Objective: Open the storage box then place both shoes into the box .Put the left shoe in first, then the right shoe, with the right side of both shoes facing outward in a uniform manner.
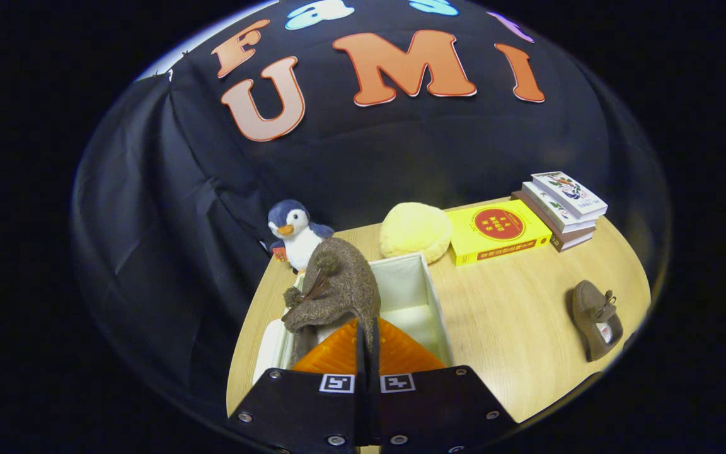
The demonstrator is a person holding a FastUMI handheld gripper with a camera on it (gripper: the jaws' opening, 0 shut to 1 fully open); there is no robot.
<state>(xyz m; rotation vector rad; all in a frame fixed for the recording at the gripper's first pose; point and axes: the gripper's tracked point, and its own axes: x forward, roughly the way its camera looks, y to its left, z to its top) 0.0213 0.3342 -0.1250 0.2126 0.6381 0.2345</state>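
Observation:
My gripper (366, 337) is shut on a brown felt shoe (338, 287), pinching its upper rim between both fingers. The shoe hangs toe-up over the open white storage box (433, 296), toward the box's left side; its tassel faces left. The box's white inside shows just beyond and to the right of the fingers. The second brown shoe (596, 318) lies on the wooden table far to the right of the box, its opening turned toward me.
Behind the box stand a plush penguin (293, 233) and a yellow round cushion (414, 232). A yellow book (498, 231) and a stack of books (563, 208) lie at the back right. The table's edge runs close along the box's left side.

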